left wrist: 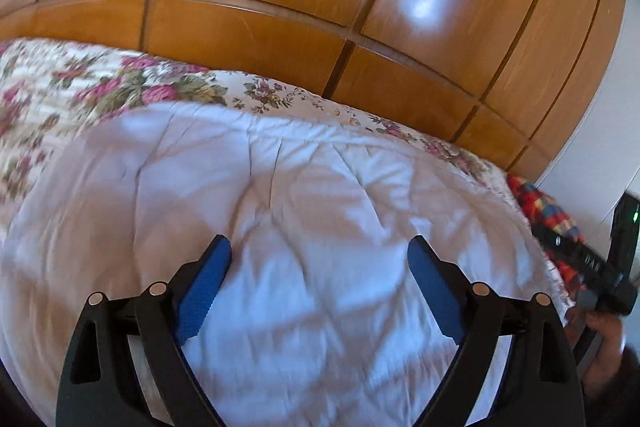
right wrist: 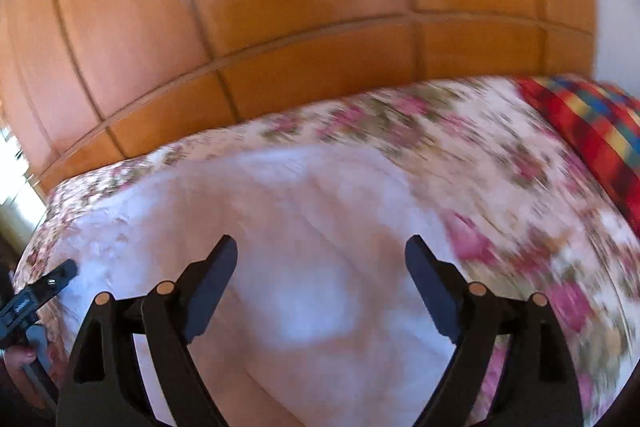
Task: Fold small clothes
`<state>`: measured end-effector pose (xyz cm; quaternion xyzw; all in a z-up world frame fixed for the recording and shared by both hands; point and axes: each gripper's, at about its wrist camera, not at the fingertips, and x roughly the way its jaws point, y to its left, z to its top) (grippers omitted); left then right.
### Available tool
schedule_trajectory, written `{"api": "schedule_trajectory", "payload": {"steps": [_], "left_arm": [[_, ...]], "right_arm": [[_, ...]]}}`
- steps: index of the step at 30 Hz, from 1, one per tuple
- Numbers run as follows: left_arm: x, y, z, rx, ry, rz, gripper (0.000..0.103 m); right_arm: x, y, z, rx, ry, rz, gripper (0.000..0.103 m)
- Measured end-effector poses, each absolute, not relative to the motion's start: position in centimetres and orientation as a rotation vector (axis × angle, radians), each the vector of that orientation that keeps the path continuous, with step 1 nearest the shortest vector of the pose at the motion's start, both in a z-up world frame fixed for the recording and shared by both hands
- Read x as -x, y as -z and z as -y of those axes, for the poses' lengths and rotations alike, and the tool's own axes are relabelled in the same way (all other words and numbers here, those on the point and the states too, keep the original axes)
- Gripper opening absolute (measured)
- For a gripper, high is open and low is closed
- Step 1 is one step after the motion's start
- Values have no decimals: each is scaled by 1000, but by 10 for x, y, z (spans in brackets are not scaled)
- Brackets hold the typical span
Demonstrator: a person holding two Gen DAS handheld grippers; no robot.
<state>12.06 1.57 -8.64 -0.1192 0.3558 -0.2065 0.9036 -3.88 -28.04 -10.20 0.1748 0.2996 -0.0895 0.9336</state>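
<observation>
A white crumpled garment (left wrist: 280, 195) lies spread on a floral bedspread (left wrist: 60, 83). My left gripper (left wrist: 320, 251) is open and empty, held just above the garment's near part. The garment also shows in the right wrist view (right wrist: 304, 211), blurred. My right gripper (right wrist: 320, 251) is open and empty above the garment's right part. The right gripper's body shows at the right edge of the left wrist view (left wrist: 592, 267), and the left gripper's body at the left edge of the right wrist view (right wrist: 36, 295).
A wooden panelled wardrobe (left wrist: 320, 7) stands close behind the bed. A red checked cloth (right wrist: 588, 131) lies at the bed's right end, also seen in the left wrist view (left wrist: 548, 207). A white wall (left wrist: 616, 107) is at the right.
</observation>
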Motion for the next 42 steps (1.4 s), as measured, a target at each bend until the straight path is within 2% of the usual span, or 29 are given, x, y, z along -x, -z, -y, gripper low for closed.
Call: {"api": "schedule_trajectory", "payload": {"steps": [5,10,19,21,24,25,26,30,32,37,42], "left_arm": [[-101,104,0,126,368,-776,89],[-99,118,18,-35,333,-792,91],[-40,90,7,145,458,-753,91],[-22,85,14,149,506,-723,85],[-5,80,29,140,571,-700,62],[-1,79,35,126,590,-697,48],[1,80,41,102,598,-697,39],[7,86,52,118,643,-702,23],[8,88,56,112,644,-689,3],[-16,79,57,181,601,-652,2],[-51,103,63,174,545,-755,2]], "right_arm": [[63,142,304,-447,284,-744,87],[74,161,321,-589,237,-732,89],[149,155,328,-872,149,-636,89],[160,156,325,-920,119,-632,89],[172,162,317,-980,61,-636,89],[172,165,313,-997,36,-642,89],[172,166,309,-1000,21,-644,89],[167,170,295,-998,4,-635,90],[164,173,293,-1012,4,-620,91],[159,175,287,-1028,9,-585,91],[152,181,296,-1116,15,-529,89]]}}
